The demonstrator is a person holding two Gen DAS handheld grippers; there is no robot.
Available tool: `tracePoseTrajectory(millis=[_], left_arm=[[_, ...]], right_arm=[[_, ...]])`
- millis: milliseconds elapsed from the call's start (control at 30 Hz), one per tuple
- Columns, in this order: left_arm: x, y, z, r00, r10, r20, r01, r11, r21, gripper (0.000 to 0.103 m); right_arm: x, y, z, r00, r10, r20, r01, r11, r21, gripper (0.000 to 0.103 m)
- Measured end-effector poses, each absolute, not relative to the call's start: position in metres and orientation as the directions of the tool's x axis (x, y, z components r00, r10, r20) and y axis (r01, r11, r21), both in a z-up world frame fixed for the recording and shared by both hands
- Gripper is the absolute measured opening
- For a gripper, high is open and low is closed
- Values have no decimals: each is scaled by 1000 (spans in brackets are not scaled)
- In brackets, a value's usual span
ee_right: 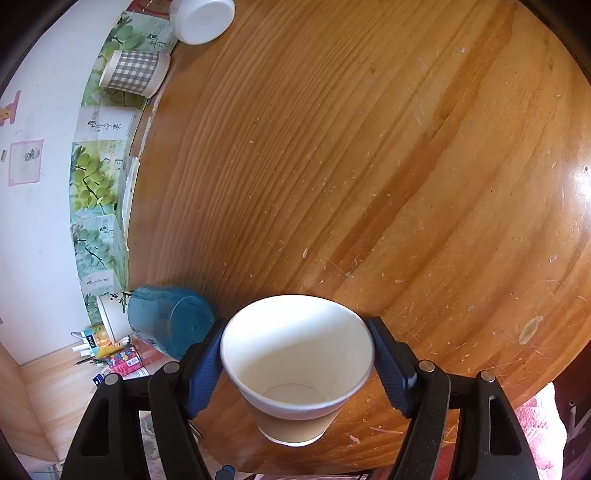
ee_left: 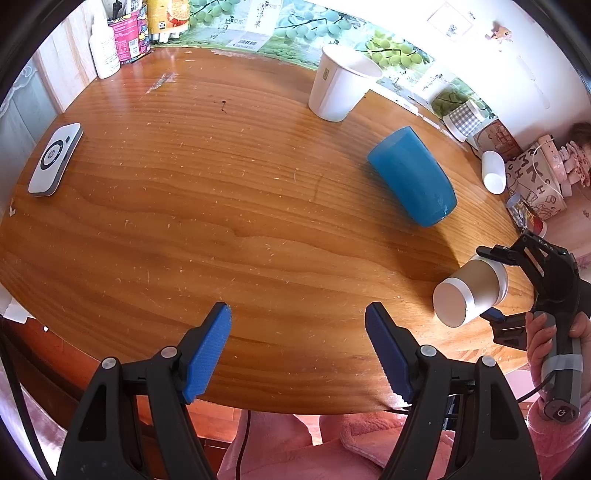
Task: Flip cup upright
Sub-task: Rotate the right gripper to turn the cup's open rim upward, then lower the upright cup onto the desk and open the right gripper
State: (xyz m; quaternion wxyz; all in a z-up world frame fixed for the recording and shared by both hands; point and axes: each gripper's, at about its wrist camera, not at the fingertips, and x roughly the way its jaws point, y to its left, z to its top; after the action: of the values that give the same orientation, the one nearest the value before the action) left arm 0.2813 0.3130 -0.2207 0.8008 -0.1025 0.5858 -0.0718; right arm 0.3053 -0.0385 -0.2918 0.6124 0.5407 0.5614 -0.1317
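Note:
A brown and white paper cup point(ee_right: 295, 373) sits between the blue pads of my right gripper point(ee_right: 297, 363), which is shut on its rim. In the left wrist view the same cup point(ee_left: 469, 293) is held on its side above the table's right edge, base toward the camera, in my right gripper point(ee_left: 493, 284). My left gripper point(ee_left: 297, 347) is open and empty over the table's near edge. A blue cup point(ee_left: 413, 181) lies on its side on the table; it also shows in the right wrist view point(ee_right: 170, 319).
A white paper cup point(ee_left: 341, 85) stands upright at the back of the round wooden table point(ee_left: 221, 206). A white device point(ee_left: 55, 158) lies at the left. A checked cup point(ee_right: 133, 72), a white tub point(ee_right: 203, 18), boxes and bottles line the wall.

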Motion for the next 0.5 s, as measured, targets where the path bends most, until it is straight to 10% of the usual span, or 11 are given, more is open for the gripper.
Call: tracePoseTrajectory(millis=[500], left_arm=[[276,307,-221,307,-239,-921,0,968,-251,78]], right_arm=[[309,-25,-256,446,348,-824,605,561,565,73]])
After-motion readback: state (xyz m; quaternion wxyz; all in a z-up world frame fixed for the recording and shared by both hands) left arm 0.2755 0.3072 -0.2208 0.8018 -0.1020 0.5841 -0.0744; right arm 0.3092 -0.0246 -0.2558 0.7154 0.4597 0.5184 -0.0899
